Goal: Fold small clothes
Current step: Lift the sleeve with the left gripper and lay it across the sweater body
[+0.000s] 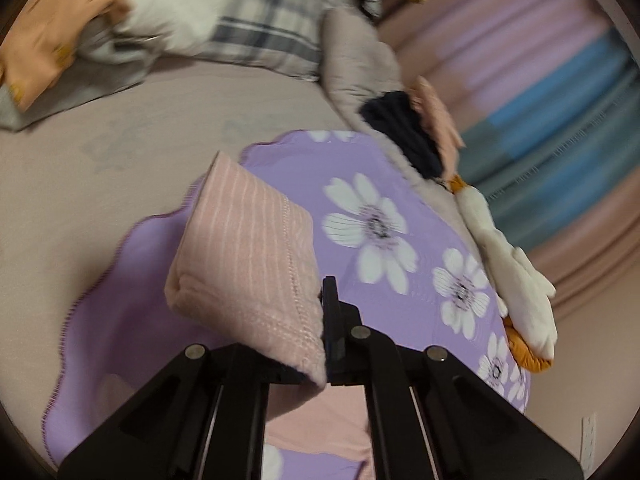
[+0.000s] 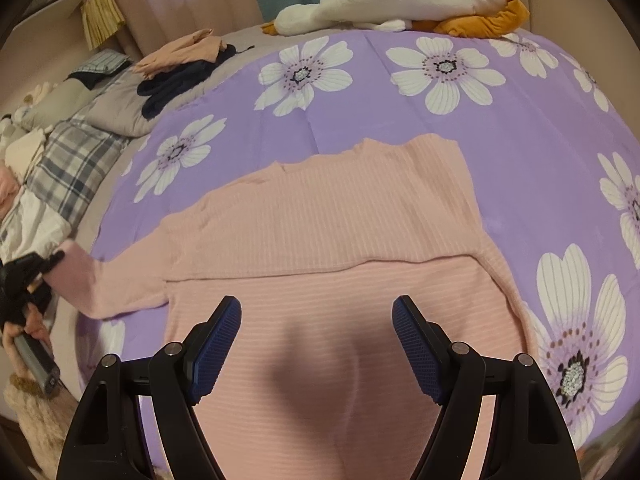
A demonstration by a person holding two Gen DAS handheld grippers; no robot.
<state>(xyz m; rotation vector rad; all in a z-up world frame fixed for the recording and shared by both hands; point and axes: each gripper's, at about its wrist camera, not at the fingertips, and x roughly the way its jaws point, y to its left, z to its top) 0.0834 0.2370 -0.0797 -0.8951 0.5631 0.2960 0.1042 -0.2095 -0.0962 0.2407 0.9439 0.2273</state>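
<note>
A pink ribbed sweater [image 2: 340, 232] lies flat on a purple flowered quilt [image 2: 520, 152], its right sleeve folded in over the body. My left gripper [image 1: 326, 332] is shut on the cuff of the left sleeve [image 1: 244, 264] and holds it lifted above the quilt. In the right wrist view that gripper [image 2: 38, 266] shows at the far left, pinching the stretched-out sleeve [image 2: 120, 284]. My right gripper [image 2: 316, 344] hovers open over the sweater's lower body, with nothing between its blue pads [image 2: 218, 344].
A white and orange plush toy [image 2: 400, 0] lies at the quilt's far edge. Folded dark and peach clothes [image 2: 180, 68] sit on a grey pad at the back left. A plaid cloth [image 2: 68, 160] and more clothes are heaped at the left. Curtains [image 1: 540, 80] hang behind the bed.
</note>
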